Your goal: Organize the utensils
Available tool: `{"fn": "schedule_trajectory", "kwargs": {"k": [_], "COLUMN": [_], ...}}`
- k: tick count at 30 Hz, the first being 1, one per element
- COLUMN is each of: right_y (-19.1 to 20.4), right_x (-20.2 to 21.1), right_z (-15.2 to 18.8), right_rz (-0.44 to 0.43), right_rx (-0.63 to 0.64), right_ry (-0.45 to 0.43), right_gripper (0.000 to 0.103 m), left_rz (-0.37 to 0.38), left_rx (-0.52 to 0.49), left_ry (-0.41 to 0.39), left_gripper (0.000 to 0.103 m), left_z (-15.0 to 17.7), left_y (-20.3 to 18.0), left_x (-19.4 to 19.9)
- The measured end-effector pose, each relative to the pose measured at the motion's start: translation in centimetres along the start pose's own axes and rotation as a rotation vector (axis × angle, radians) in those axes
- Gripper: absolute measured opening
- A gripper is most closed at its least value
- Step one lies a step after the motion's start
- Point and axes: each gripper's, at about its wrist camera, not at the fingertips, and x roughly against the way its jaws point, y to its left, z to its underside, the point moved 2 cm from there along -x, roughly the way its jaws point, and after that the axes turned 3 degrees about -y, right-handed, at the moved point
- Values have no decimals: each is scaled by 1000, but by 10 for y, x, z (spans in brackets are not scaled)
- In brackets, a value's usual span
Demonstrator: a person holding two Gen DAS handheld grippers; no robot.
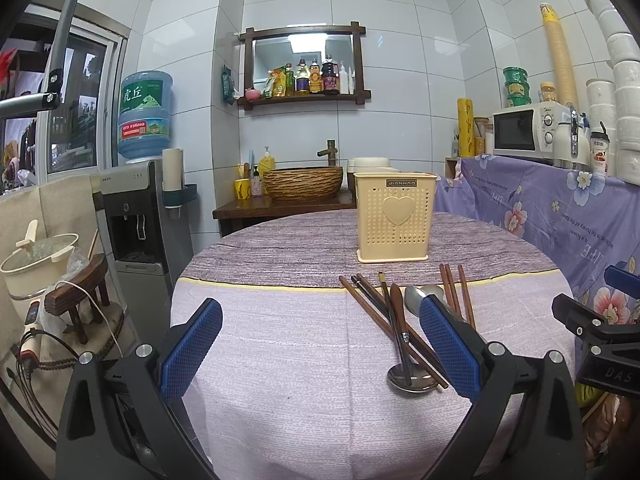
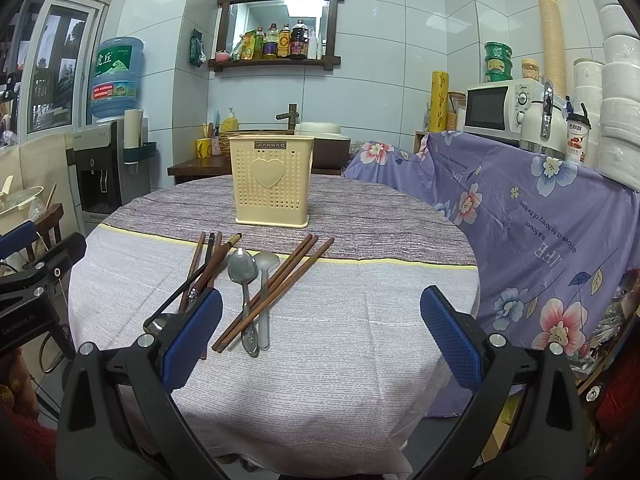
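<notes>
Left wrist view: left gripper (image 1: 320, 336) jaws spread wide, nothing between the blue pads, hovering over the pale lilac tablecloth (image 1: 280, 360). Utensils lie ahead and to its right, partly behind the right-hand finger: brown wooden chopsticks (image 1: 372, 312), a steel spoon with bowl nearest the tool (image 1: 410, 378). Cream perforated plastic utensil holder with a heart (image 1: 394, 218) stands upright beyond them, apparently empty.

Right wrist view: right gripper (image 2: 320, 332) equally wide, empty. The steel tablespoon (image 2: 243, 270), a grey ladle-shaped spoon (image 2: 265, 264) and a crossed brown chopstick pair (image 2: 280, 284) lie just ahead, left of centre. Holder (image 2: 272, 182) sits straight beyond.

Judgement: task not started; approach step. Next move calls for lowering over one handle, closing across its narrow width, then lifting toward the holder's open top.
</notes>
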Motion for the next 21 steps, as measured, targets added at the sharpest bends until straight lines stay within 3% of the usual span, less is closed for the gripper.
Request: {"fn": "schedule_trajectory", "kwargs": {"k": [21], "right_y": [2], "right_x": [2], "right_z": [0], "right_rz": [-2], "right_rx": [2], "right_ry": [2], "right_gripper": [98], "left_rz": [-1], "left_rx": [-3], "left_ry": [3], "left_gripper": [98], "left_z": [0], "left_y": [1], "left_x": [-3]}}
